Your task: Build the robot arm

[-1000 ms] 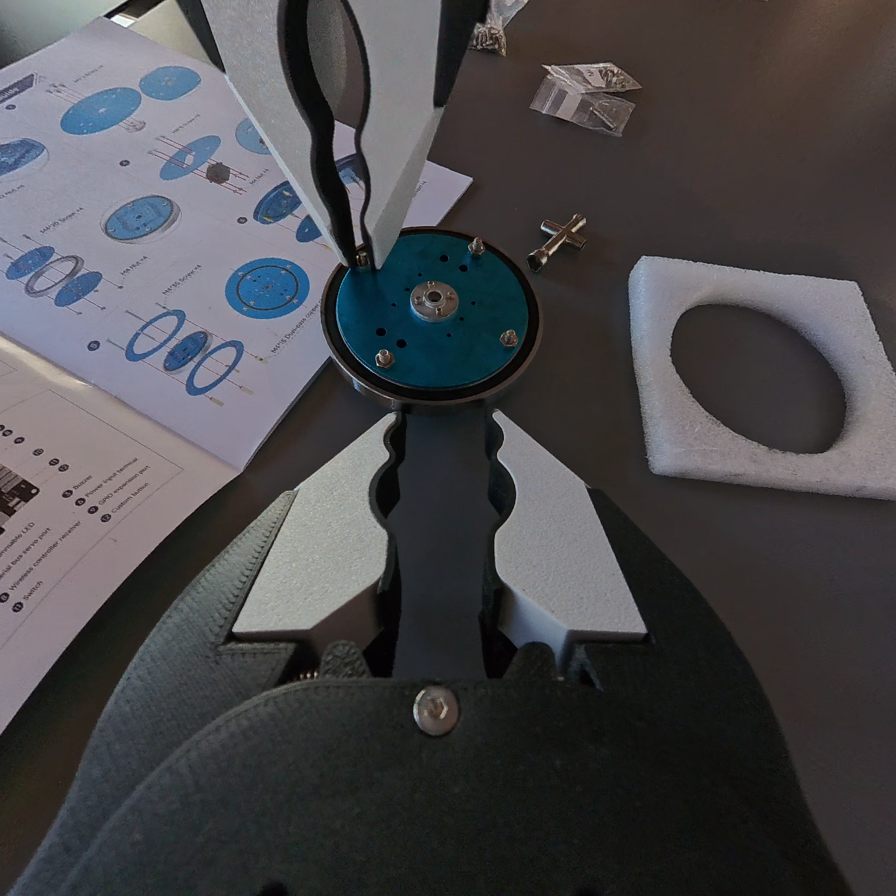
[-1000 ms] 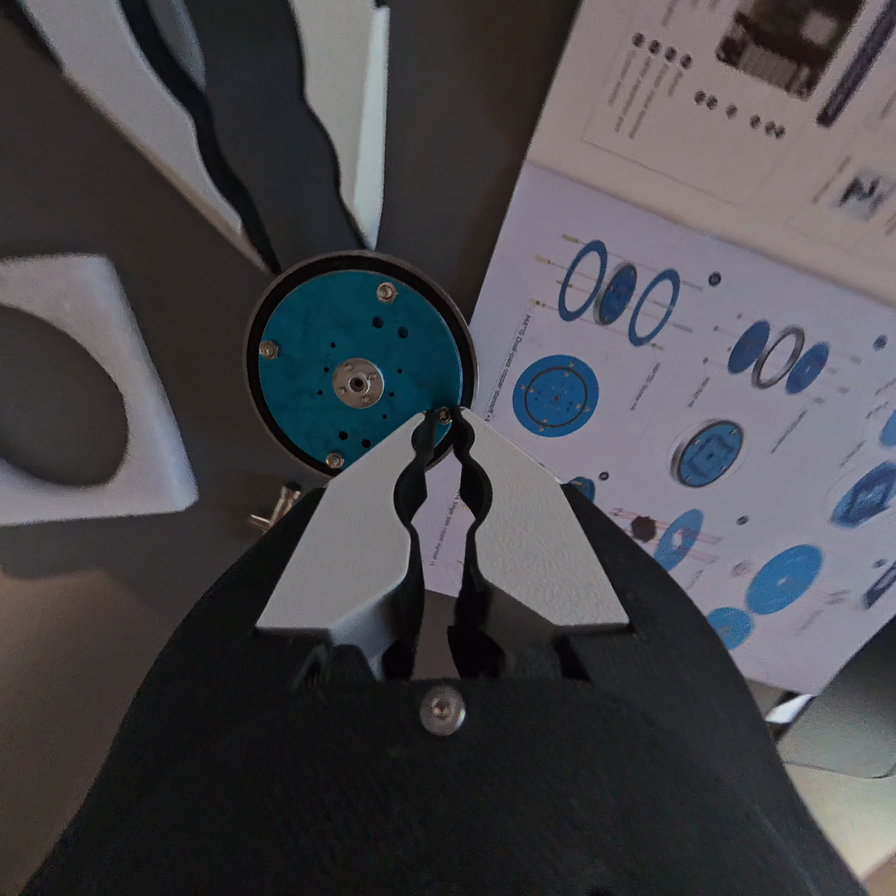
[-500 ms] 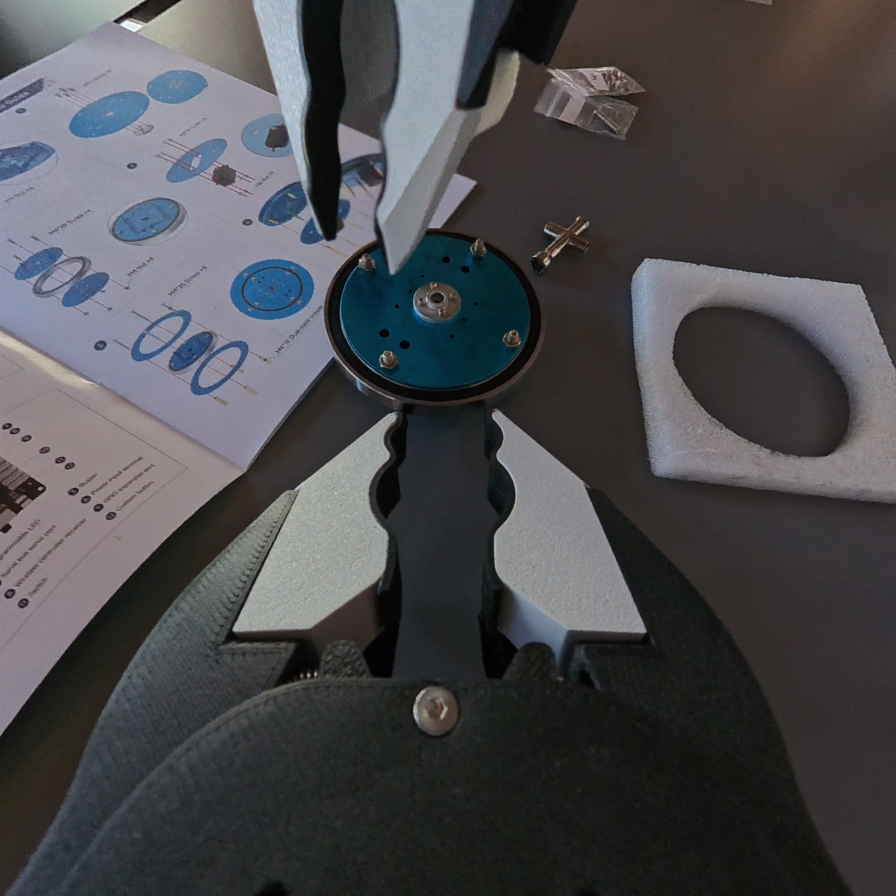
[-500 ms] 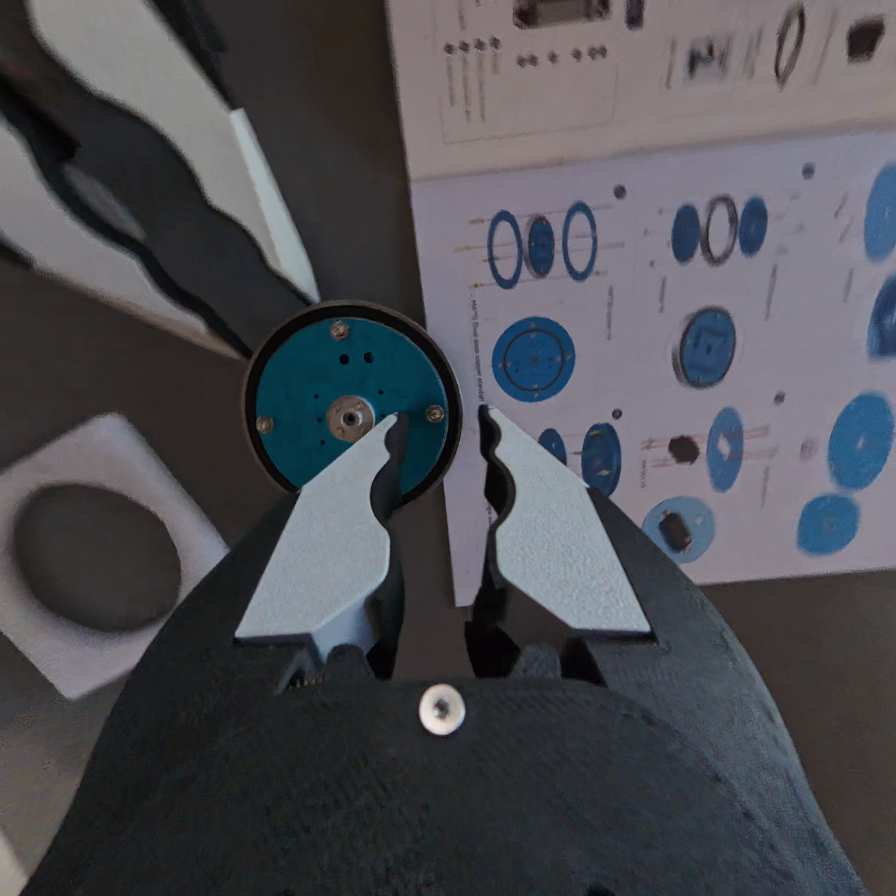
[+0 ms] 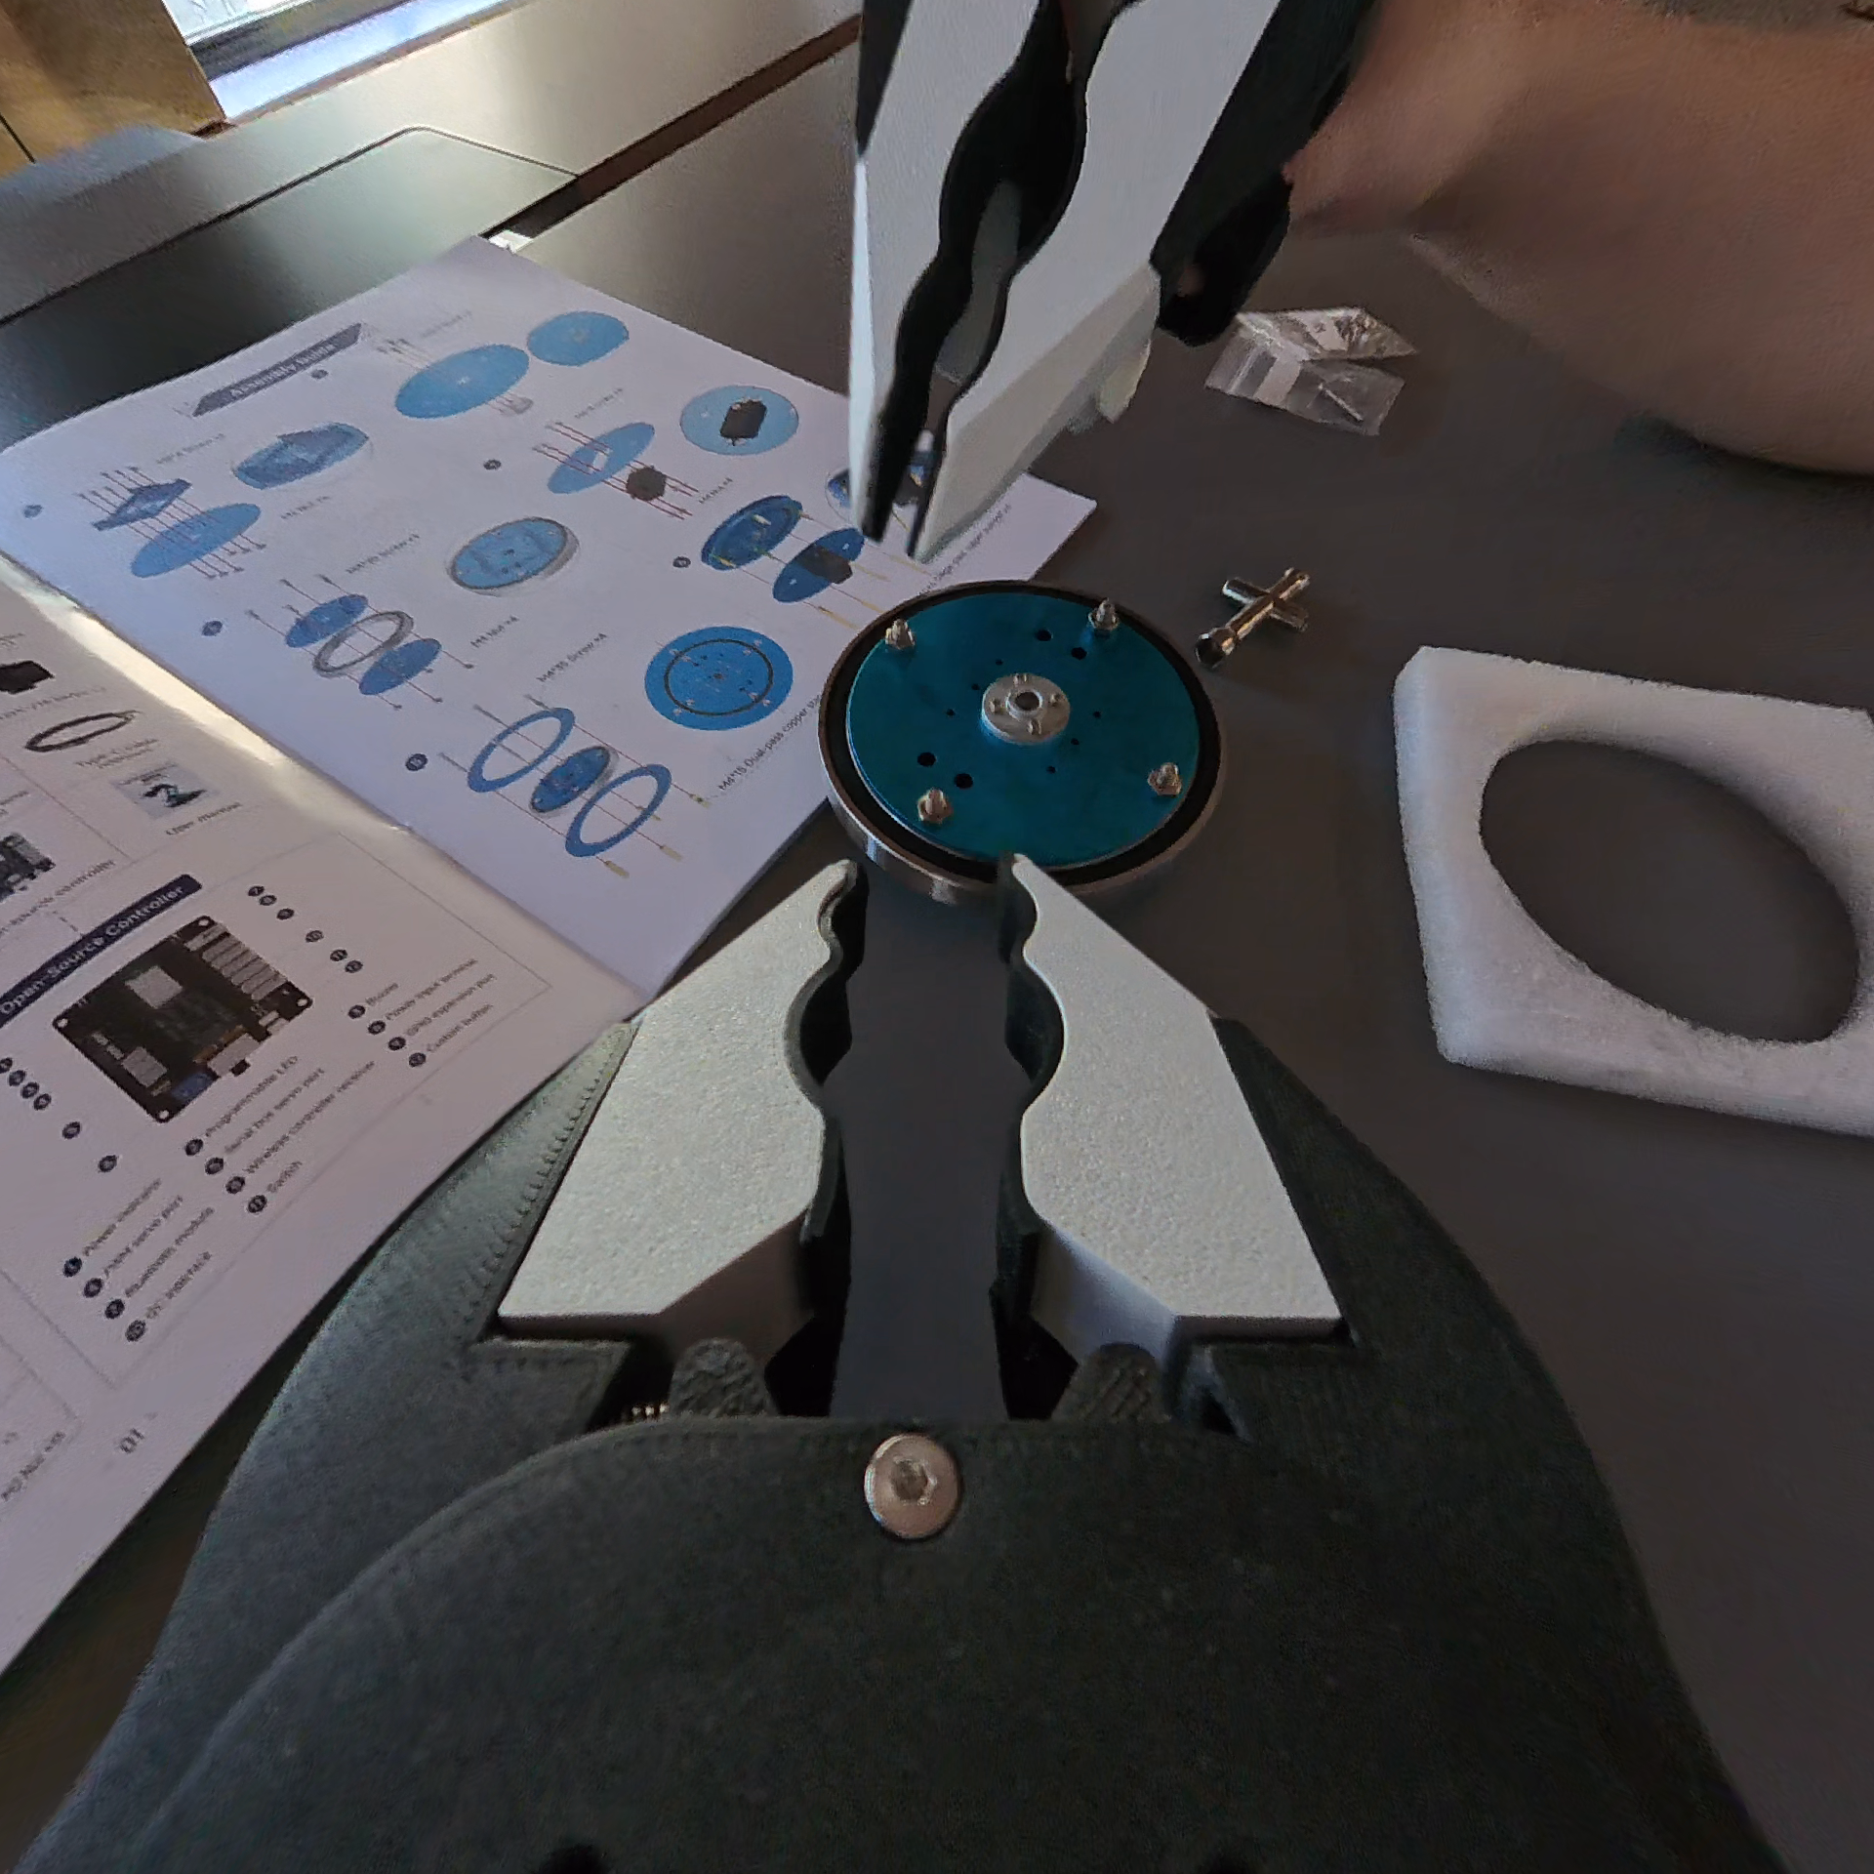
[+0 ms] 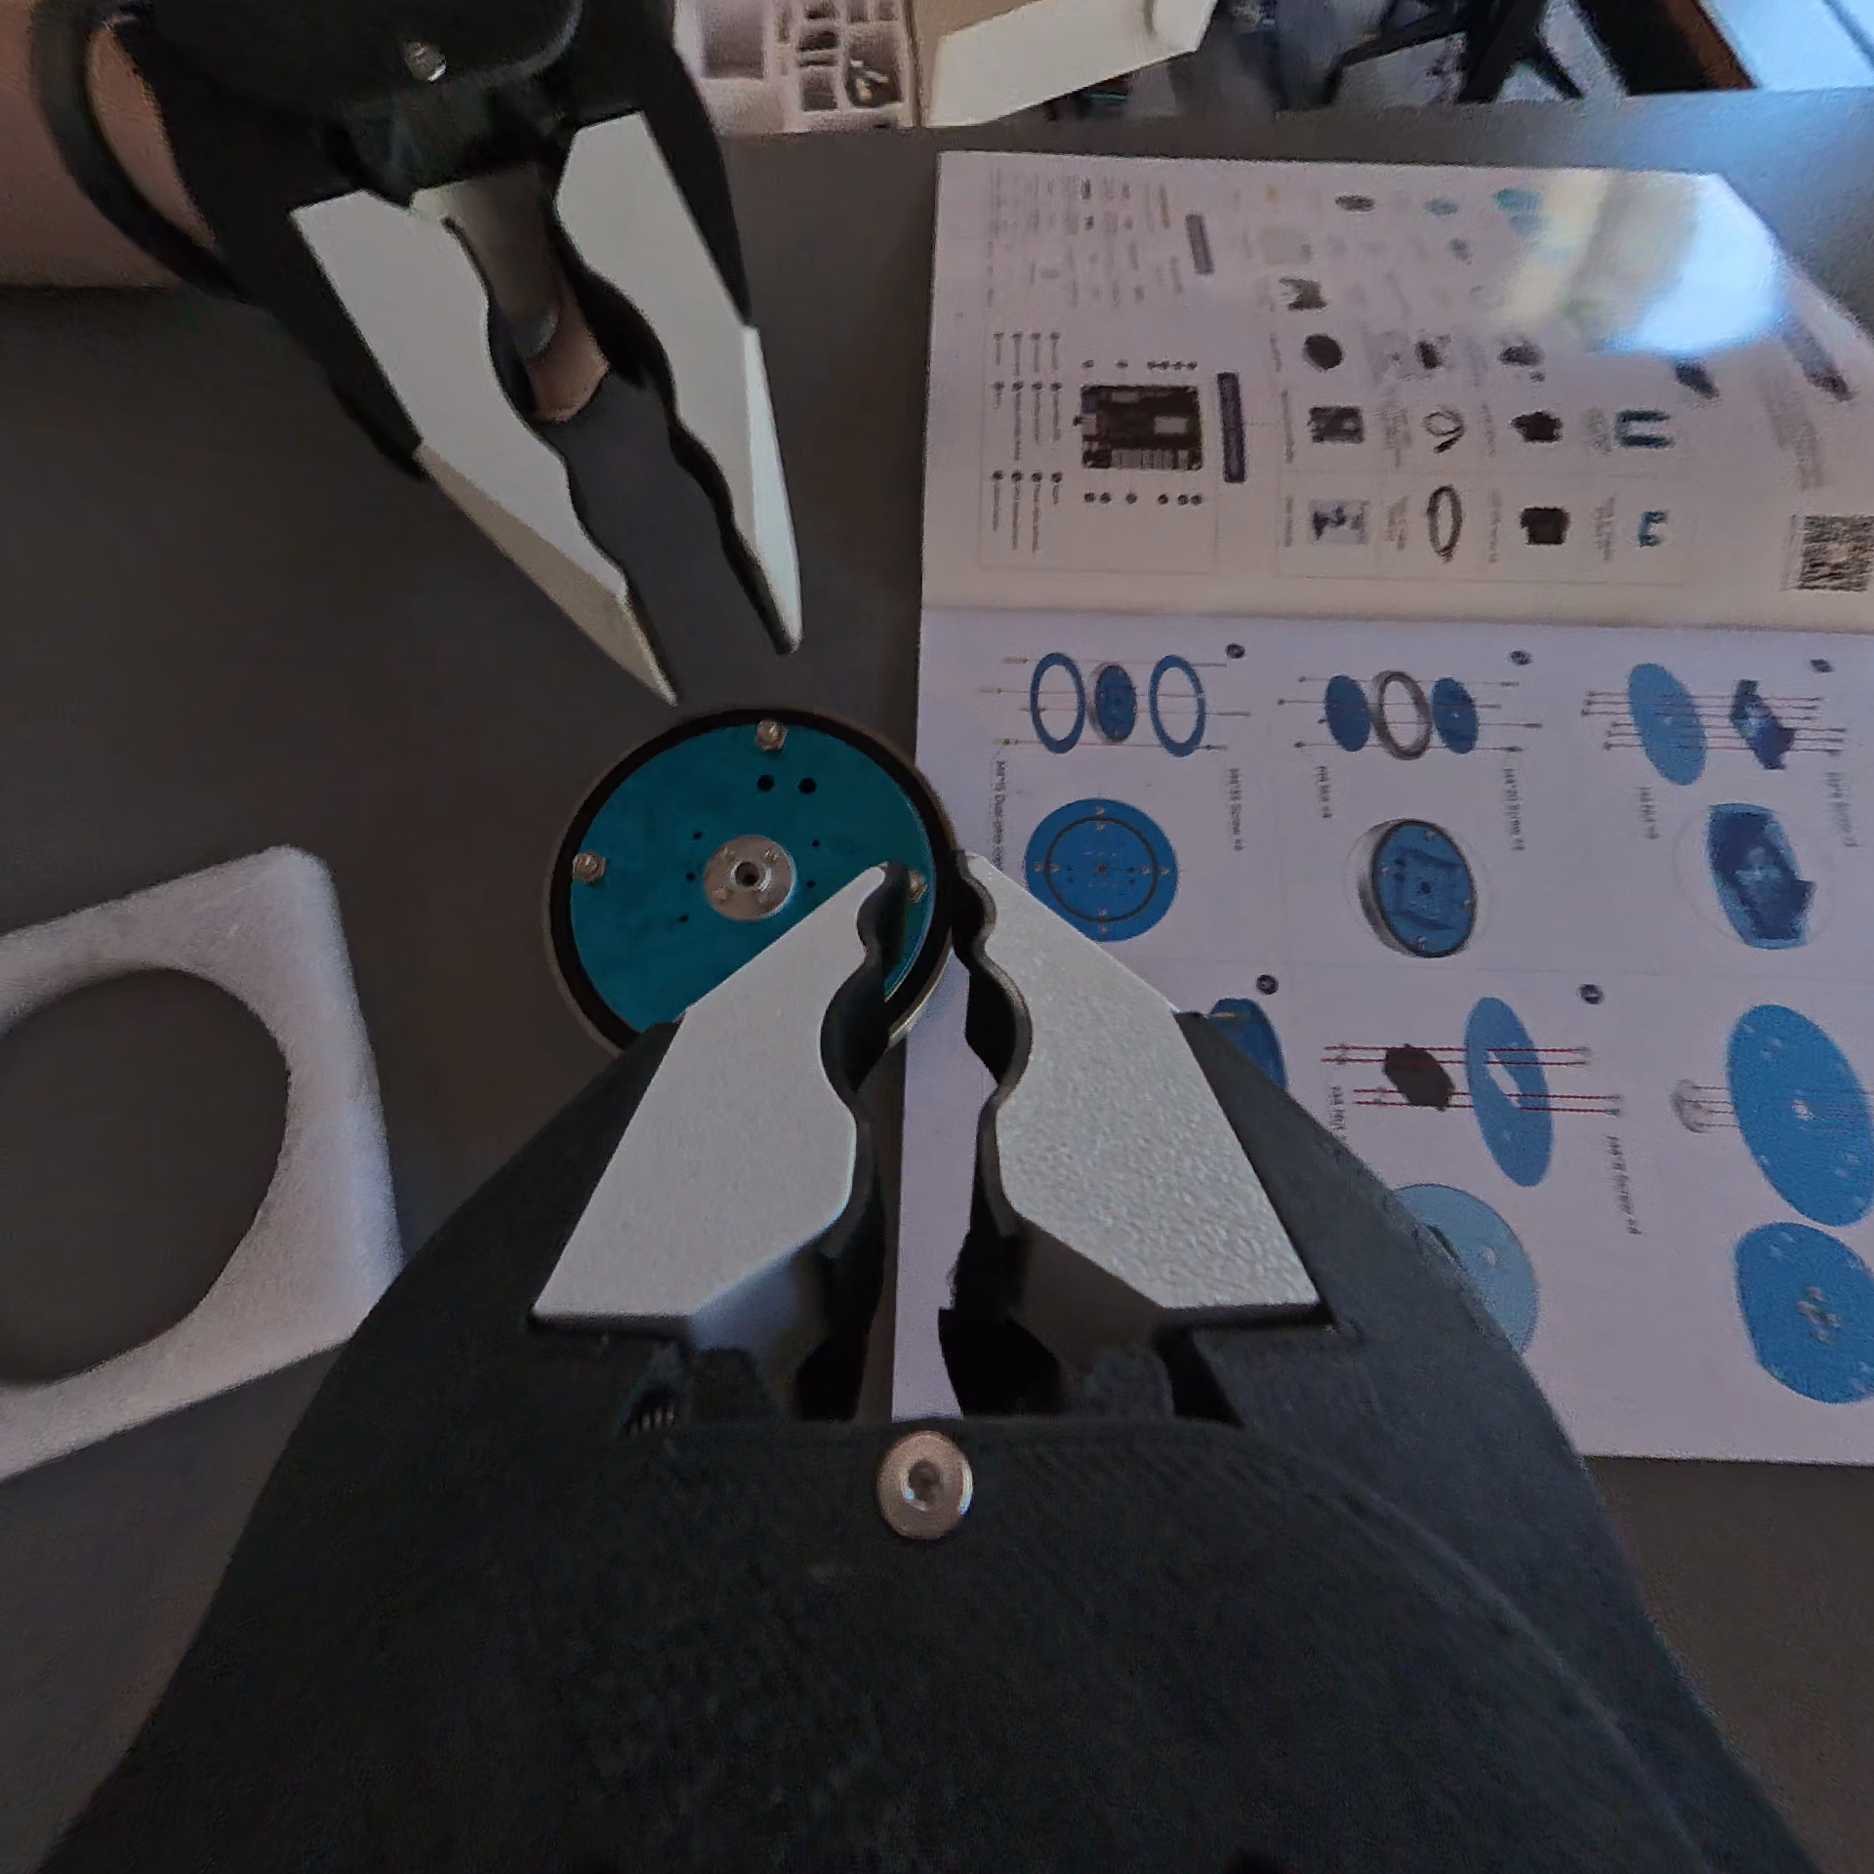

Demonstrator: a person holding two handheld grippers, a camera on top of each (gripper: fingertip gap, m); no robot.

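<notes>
1. Lying at the left of the left wrist view, the assembly booklet (image 5: 406,710) is spread open on the dark table (image 5: 1521,1420), its right edge just beside the blue disc assembly (image 5: 1024,735).
2. At lower centre the left gripper (image 5: 928,877) is spread wide and holds nothing; the disc sits straight ahead of its tips, the right tip at the metal rim. It is the nearer gripper.
3. Above the disc's far-left edge the right gripper (image 5: 897,537) hangs clear, its jaws a narrow gap apart and empty.
4. In the right wrist view the right gripper (image 6: 928,877) straddles the disc's right rim from above, one threaded stud (image 6: 916,884) showing between the tips.
5. Right of the disc lie a small cross wrench (image 5: 1257,619), hardware bags (image 5: 1308,370) and a white foam frame (image 5: 1643,903).
6. A second ago the right gripper pinched a stud on the disc; half a second ago it had let go and was lifting; now it is higher and narrower. The left gripper keeps its spread.
</notes>
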